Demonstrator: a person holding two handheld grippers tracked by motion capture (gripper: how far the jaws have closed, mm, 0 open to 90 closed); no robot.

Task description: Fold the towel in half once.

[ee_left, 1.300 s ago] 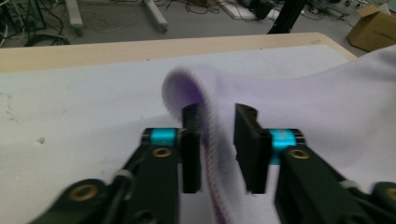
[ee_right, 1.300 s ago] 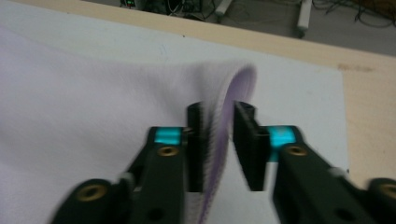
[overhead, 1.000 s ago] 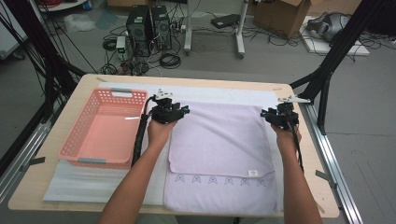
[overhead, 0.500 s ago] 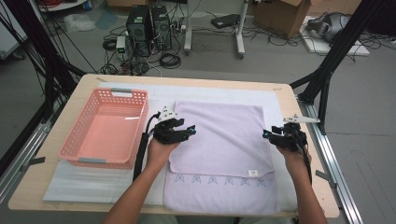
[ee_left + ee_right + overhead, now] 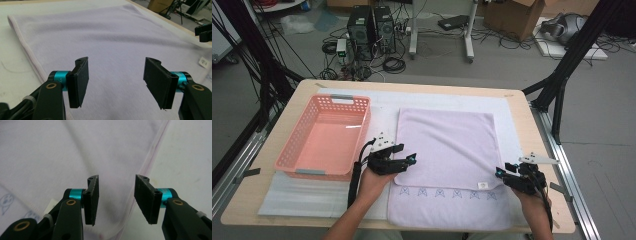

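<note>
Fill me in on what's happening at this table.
A person is folding a lilac towel on a padded table, one claw in each hand. The towel's far part already lies folded over the near part. The left claw and right claw, both open and holding nothing, sit at the folded edge's two ends. A pink basket waits at the left.

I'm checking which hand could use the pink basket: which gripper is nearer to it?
Left. The left gripper sits just beside the pink basket, at the towel's left edge. The right gripper is across the towel.
</note>
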